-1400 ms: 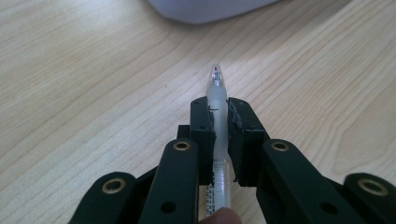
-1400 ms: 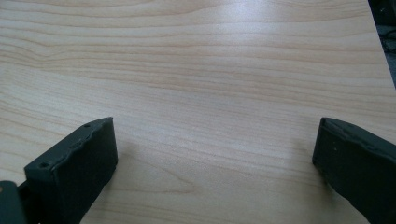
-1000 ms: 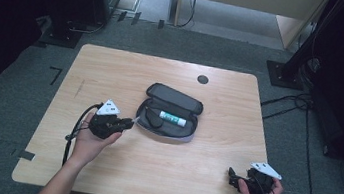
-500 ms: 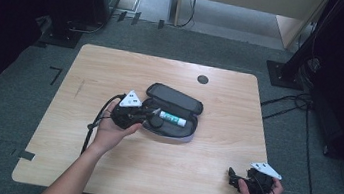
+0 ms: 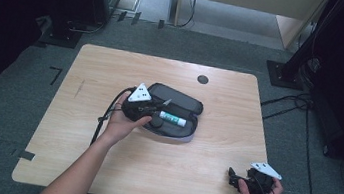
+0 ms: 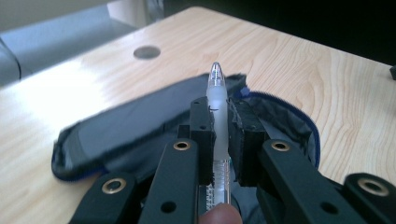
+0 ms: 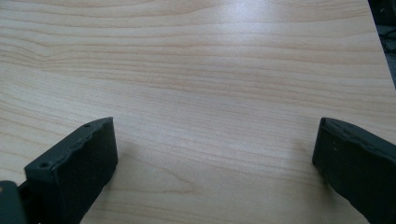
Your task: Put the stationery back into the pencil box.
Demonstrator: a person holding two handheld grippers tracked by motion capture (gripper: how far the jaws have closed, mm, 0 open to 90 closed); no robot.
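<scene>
Left gripper: jaws clamped on a frosted translucent plastic pen, one pad on each side of the barrel. Pen runs along the jaw axis, clear rounded tip sticking out past the pads, rear end back toward the hand; a fingertip sits at the bottom edge of the left gripper view, right behind the barrel.

Directly beneath and ahead of those jaws: open dark fabric pencil case with blue zipper trim. Its flat lid half lies to the left of the jaws, the zipper edge curves round on the right. Whether the pen touches the case I can't tell.

In the high view the left gripper sits at the near-left end of the case, grey three-cornered plate on top. Just past the jaws, inside the case: a white tube with a green band, with a small round black item next to it on the gripper side.

Further out, beyond the case: round dark grommet in the light wooden table.

Right gripper: jaws spread wide, nothing between them, bare tabletop underneath. In the high view it is at the near-right table corner, well apart from the case.
</scene>
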